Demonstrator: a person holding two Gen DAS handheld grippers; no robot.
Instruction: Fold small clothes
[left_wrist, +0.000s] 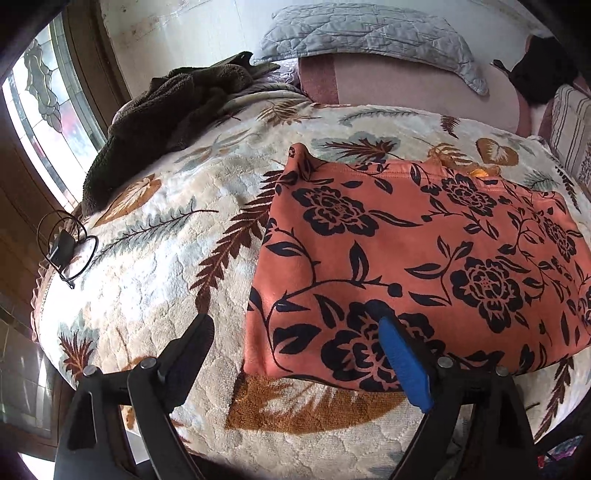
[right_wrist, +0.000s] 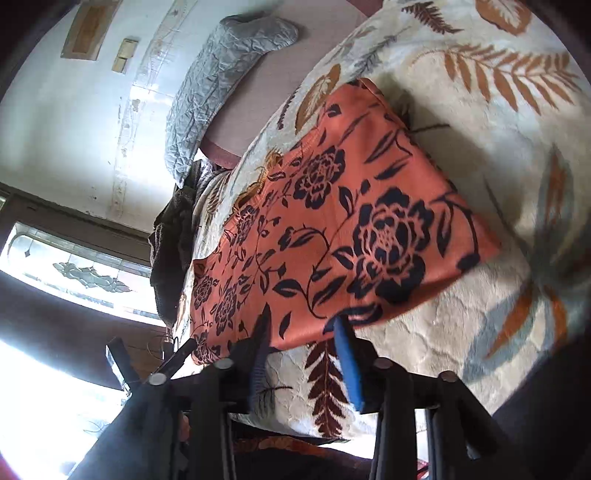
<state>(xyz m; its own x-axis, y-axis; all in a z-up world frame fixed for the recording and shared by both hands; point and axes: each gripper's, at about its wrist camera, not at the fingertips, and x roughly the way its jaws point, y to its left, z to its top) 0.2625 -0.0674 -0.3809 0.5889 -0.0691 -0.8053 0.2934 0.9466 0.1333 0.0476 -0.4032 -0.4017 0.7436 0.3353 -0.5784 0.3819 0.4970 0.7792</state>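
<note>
The left tongs (left_wrist: 295, 354) stood wide open with nothing gripped, one finger over the bare blanket and the blue-padded finger (left_wrist: 402, 365) over the near left corner of the orange floral garment (left_wrist: 406, 251). The right tongs (right_wrist: 301, 343) were partly open and also held nothing; their two tips sat at the garment's (right_wrist: 332, 236) near edge, the cloth lying free beneath them rather than pinched. The garment itself lay flat as a folded rectangle on the leaf-patterned blanket (left_wrist: 155, 258) of the bed, its near edge towards both tongs and its far edge towards the pink headboard (left_wrist: 406, 81) and the grey quilted pillow (left_wrist: 369, 33). A dark fleece throw (left_wrist: 155, 122) was bunched well apart at the far left, and a black cable (left_wrist: 66, 247) lay by the bed's left edge.

Judging from this, the cloth had been laid down and a further fold seemed due. To do it well, each pair of tongs should bite a near corner through all layers, both should lift together and level, and the edge should be carried over to meet the far edge squarely, keeping the plush blanket out of the bite
</note>
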